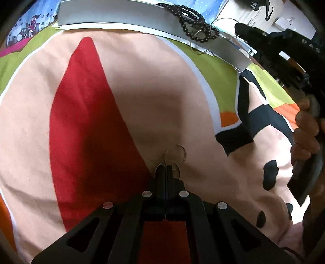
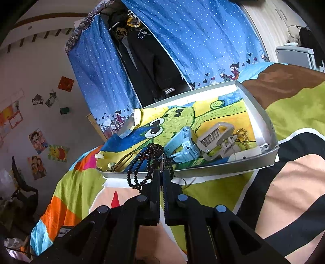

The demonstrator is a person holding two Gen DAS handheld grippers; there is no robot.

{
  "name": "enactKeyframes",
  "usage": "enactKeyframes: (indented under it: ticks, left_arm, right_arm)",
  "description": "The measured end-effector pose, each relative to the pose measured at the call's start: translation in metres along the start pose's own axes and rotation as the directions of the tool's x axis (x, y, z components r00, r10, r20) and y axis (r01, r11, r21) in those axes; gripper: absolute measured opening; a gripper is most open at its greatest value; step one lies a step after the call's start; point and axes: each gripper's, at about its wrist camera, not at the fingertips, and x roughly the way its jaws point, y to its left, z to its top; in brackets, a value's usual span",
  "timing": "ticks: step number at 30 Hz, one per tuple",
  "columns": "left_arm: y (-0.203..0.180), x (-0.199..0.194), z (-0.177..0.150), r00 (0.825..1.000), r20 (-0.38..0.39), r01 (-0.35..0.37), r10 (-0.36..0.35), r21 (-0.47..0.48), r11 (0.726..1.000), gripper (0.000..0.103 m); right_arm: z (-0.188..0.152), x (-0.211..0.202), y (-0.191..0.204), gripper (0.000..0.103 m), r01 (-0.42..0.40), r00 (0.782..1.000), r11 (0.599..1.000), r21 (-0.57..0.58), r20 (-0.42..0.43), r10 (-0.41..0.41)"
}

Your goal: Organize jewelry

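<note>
Now the left gripper (image 1: pixel 166 169) has its fingers pinched on thin silver rings (image 1: pixel 175 157) low over the bedspread (image 1: pixel 142 81). Up ahead and rightward sits the grey tray (image 1: pixel 126 18), far off. The right gripper (image 2: pixel 161 174), far nearer, grips a hoop at the tray's (image 2: pixel 223 171) front rim, beside dark beads (image 2: pixel 150 160).
</note>
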Motion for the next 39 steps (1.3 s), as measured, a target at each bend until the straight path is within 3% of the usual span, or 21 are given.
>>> enactKeyframes:
  ticks: [5,7,11,19,21,31,39]
  left_arm:
    - [-0.013,0.012,0.008,0.999,0.007,-0.039,0.039,0.058,0.998,0.000]
    - [-0.016,0.014,0.008,0.999,0.009,-0.034,0.033,0.077,0.996,0.007]
    - [-0.022,0.017,0.004,1.000,0.010,-0.018,0.017,0.110,0.994,0.008]
    - [-0.022,0.025,0.013,0.999,0.033,0.013,-0.015,0.060,0.998,0.006]
    - [-0.023,0.024,0.015,0.999,0.051,0.007,-0.010,0.063,0.998,0.002]
    - [-0.031,0.006,0.019,0.982,0.186,-0.001,-0.012,0.070,0.998,0.001]
    - [-0.049,-0.040,0.055,0.952,0.304,-0.007,-0.016,0.074,0.997,0.001]
  right_arm:
    - [0.000,0.002,-0.002,0.003,-0.005,1.000,1.000,0.003,-0.010,0.005]
    - [0.000,0.004,-0.004,0.003,-0.002,1.000,1.000,0.002,-0.019,0.002]
    - [-0.001,0.006,-0.007,0.003,0.006,1.000,1.000,0.007,-0.023,-0.006]
    - [0.001,0.004,-0.003,0.003,0.013,1.000,1.000,-0.017,-0.008,-0.013]
    - [0.002,0.004,-0.004,0.003,0.014,1.000,1.000,-0.018,-0.006,-0.014]
    - [0.005,-0.003,-0.002,0.003,0.002,1.000,1.000,-0.015,0.019,-0.001]
    - [0.020,-0.012,0.001,0.003,-0.002,0.997,0.999,-0.046,0.078,0.006]
